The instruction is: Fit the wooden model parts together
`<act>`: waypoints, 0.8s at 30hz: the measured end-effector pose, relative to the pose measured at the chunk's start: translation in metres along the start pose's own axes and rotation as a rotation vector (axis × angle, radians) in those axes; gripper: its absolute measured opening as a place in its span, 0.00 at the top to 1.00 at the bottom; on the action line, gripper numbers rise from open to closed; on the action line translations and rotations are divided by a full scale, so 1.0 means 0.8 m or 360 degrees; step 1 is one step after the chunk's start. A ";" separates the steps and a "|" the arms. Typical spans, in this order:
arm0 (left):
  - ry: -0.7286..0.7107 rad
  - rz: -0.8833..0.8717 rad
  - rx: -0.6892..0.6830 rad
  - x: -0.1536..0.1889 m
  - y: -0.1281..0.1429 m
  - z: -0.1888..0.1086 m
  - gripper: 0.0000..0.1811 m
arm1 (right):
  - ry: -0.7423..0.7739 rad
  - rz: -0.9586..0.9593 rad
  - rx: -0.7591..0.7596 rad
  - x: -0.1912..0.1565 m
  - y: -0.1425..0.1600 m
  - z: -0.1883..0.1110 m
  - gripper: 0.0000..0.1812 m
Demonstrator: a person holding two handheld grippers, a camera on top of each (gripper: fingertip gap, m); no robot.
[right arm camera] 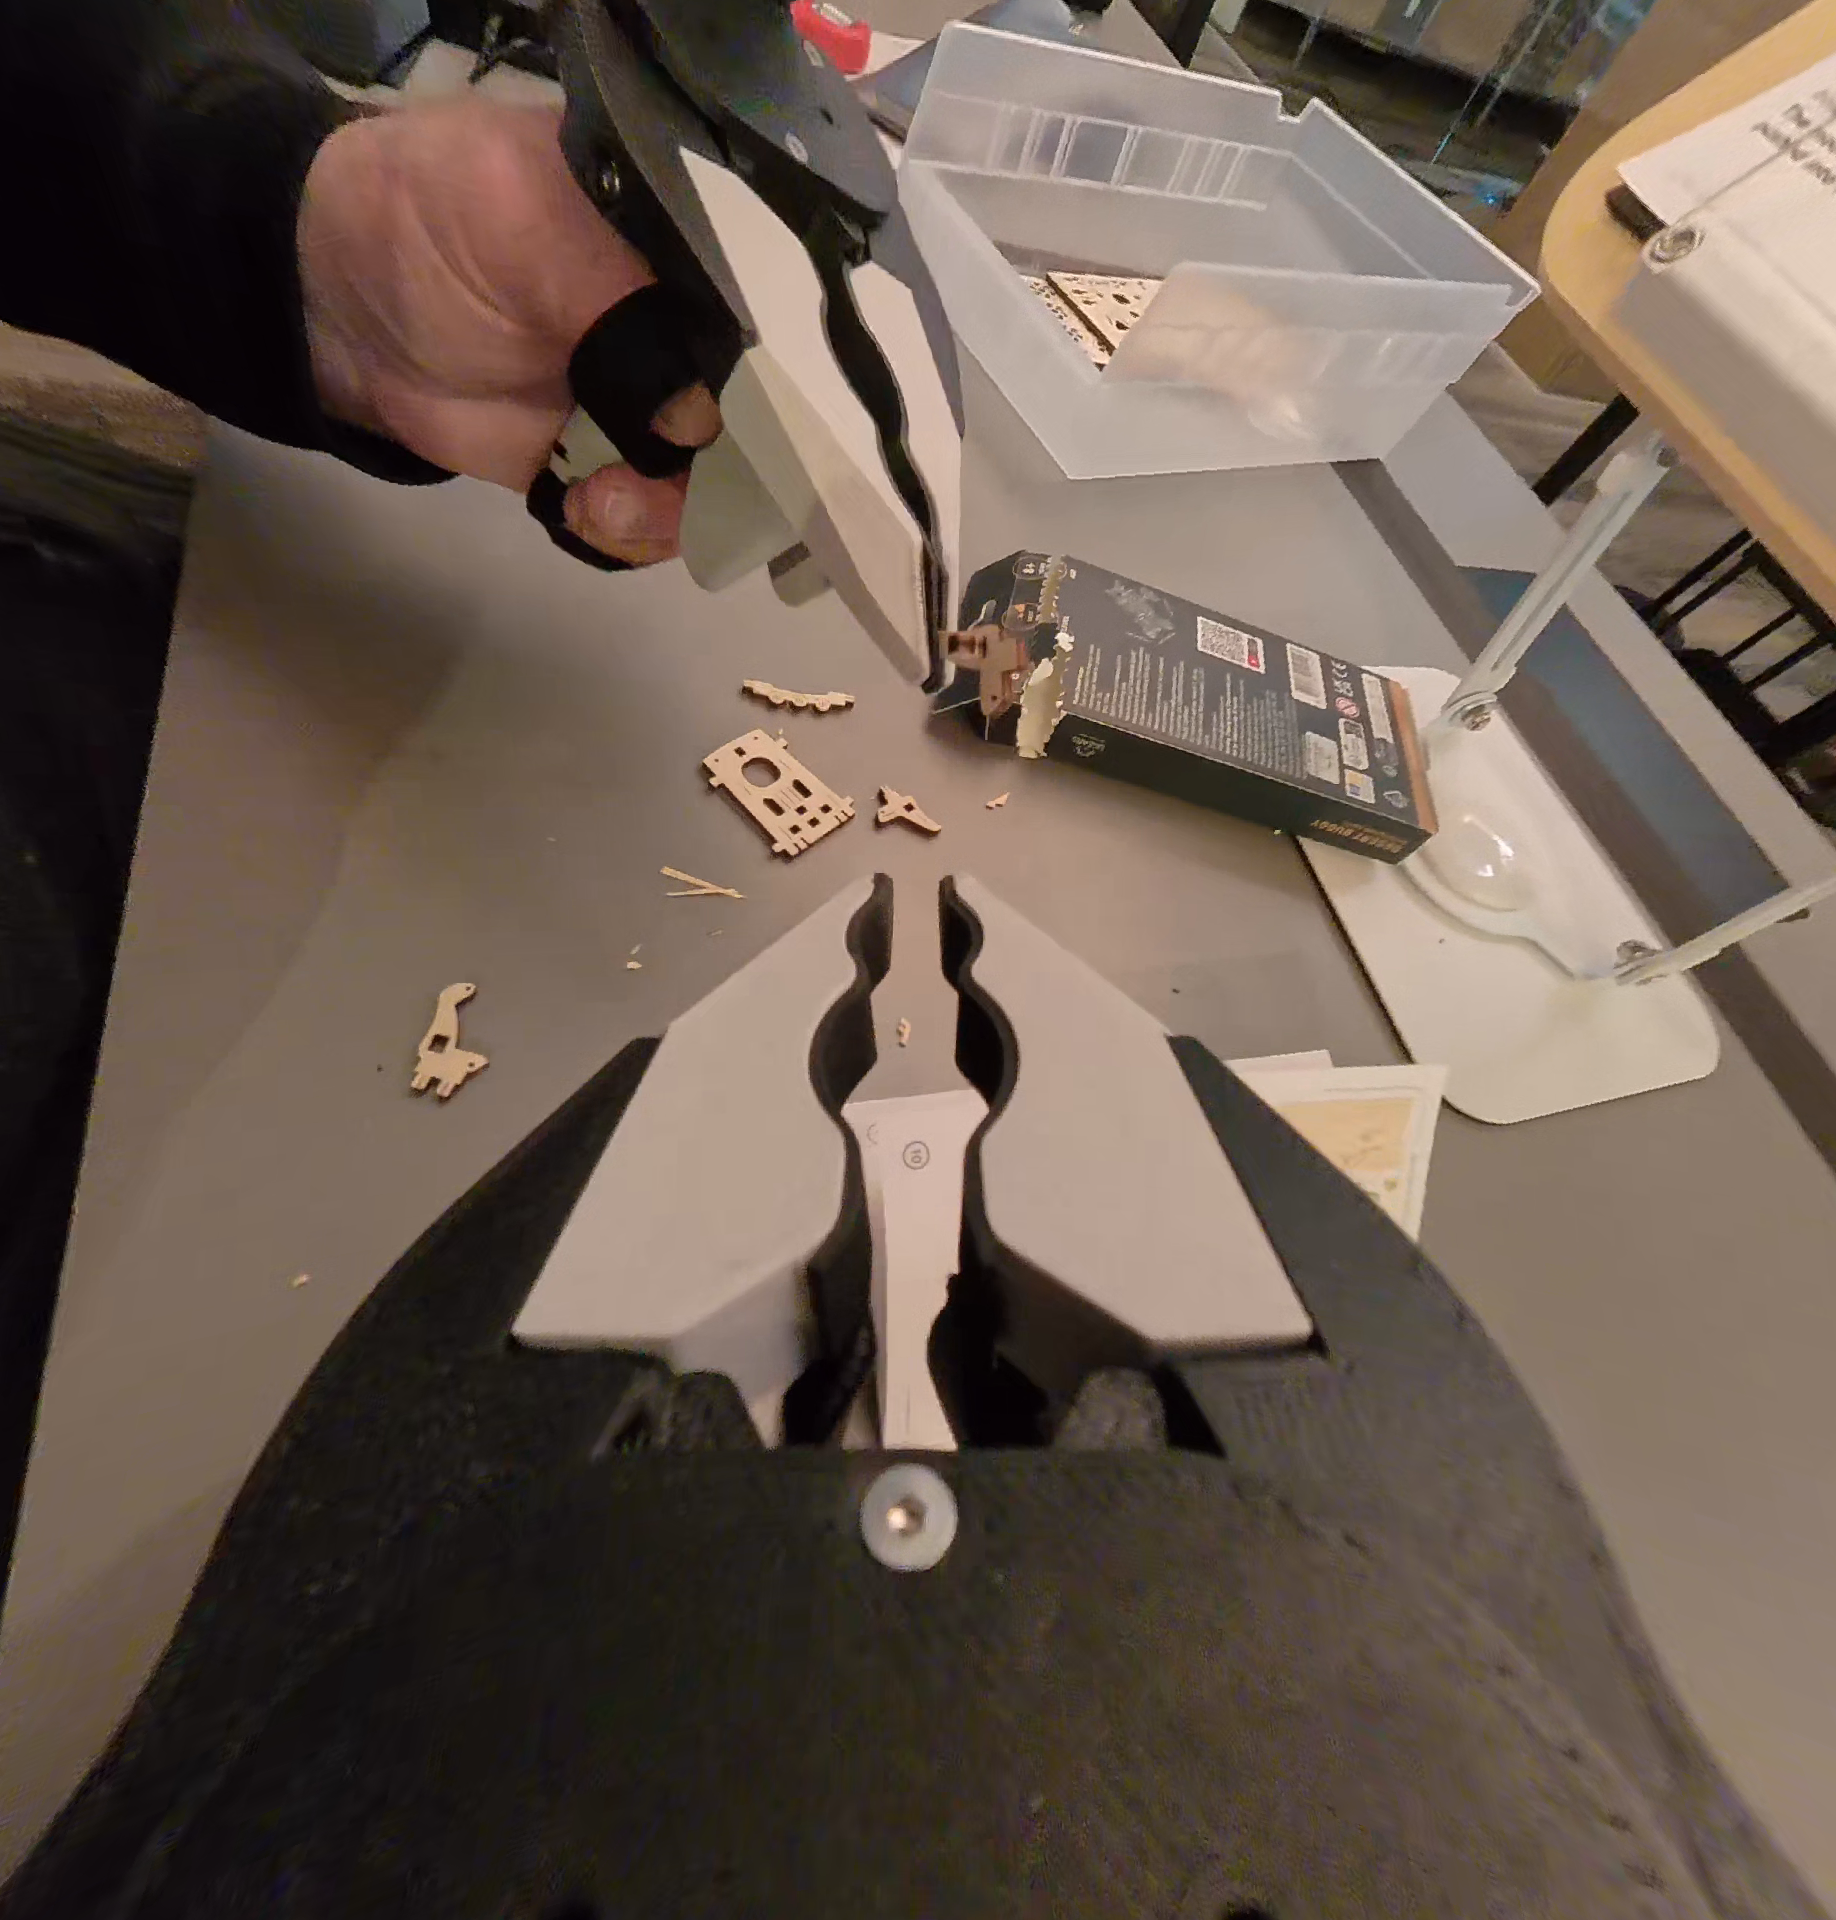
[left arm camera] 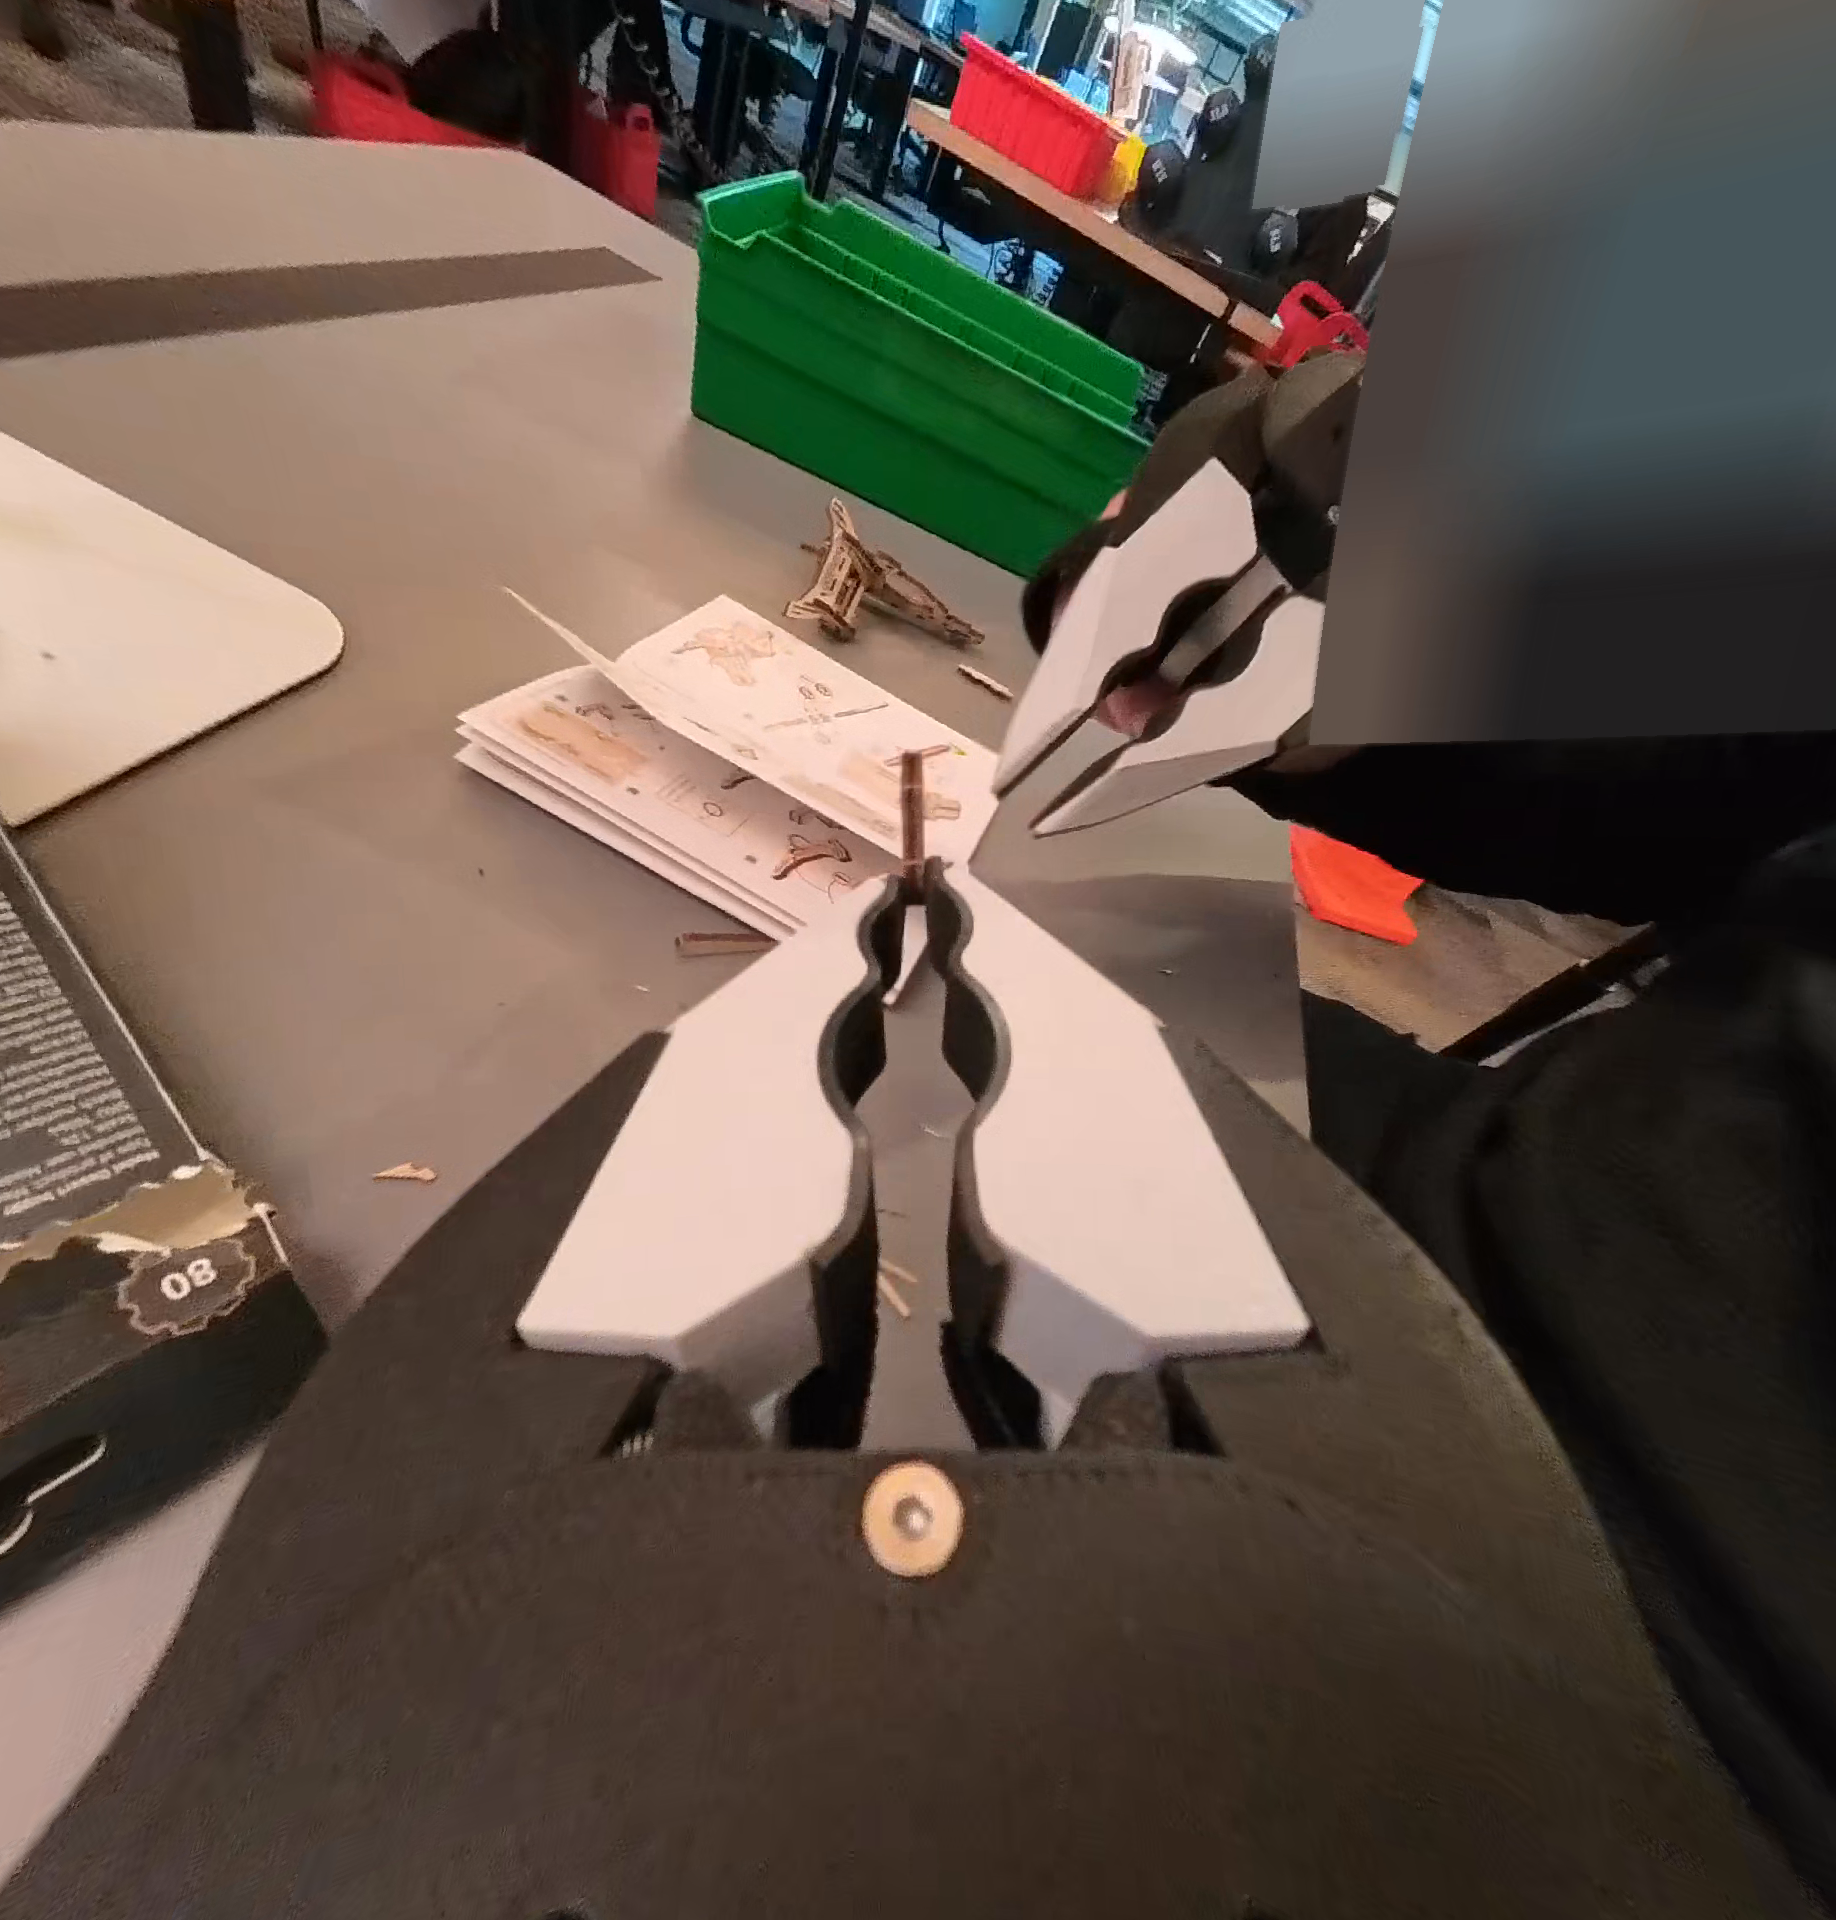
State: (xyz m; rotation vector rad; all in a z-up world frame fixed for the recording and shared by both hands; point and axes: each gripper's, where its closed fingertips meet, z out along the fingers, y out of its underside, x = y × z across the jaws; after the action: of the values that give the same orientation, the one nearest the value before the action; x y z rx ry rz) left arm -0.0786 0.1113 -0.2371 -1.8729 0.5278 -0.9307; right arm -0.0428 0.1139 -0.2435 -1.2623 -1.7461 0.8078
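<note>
The broad grey surface carries everything here, littered with pale wood splinters. At its far edge sits a bright green plastic bin, and on the other side a frosted clear plastic bin holding flat sheets of cut wood. A white lamp-style stand with a flat base rests near the dark printed cardboard box, torn open at one end; the box is covered in small print, codes and badges, which I leave unread. An open white instruction booklet lies spread out, its pages showing line drawings of parts and numbered steps.

The left gripper, black-bodied with grey fingers, is pinched tight on a small dark-edged wooden model part that sticks up out of its tips, held in the air above the booklet's near edge. A bare hand works its handle. The right gripper hangs close by with its fingers a narrow gap apart and nothing between them.

Behind the booklet stands a small partly built wooden model frame. Loose pieces lie flat nearby: a perforated rectangular wooden plate, a wavy wooden strip, a small hooked wooden arm, and a tiny bird-shaped wooden piece.
</note>
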 end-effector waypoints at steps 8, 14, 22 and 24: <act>0.0152 -0.0147 -0.0164 0.012 0.017 0.011 0.99 | 0.0030 0.0085 0.0006 -0.003 0.007 -0.008 0.93; 0.0183 0.0017 -0.0476 0.027 0.035 0.019 0.99 | 0.0078 -0.0108 -0.0092 -0.001 0.007 -0.007 0.87; 0.0273 -0.0013 -0.0552 0.032 0.032 0.030 0.99 | 0.0075 -0.0216 -0.0105 -0.005 0.008 0.004 0.85; 0.0282 -0.0031 -0.0537 0.032 0.028 0.031 0.99 | 0.0064 -0.0215 -0.0105 -0.006 0.010 0.005 0.86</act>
State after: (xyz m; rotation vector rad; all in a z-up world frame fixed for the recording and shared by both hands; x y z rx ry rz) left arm -0.0428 0.0971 -0.2539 -2.1078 0.8165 -1.0792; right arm -0.0423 0.1115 -0.2537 -1.1812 -1.8174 0.6477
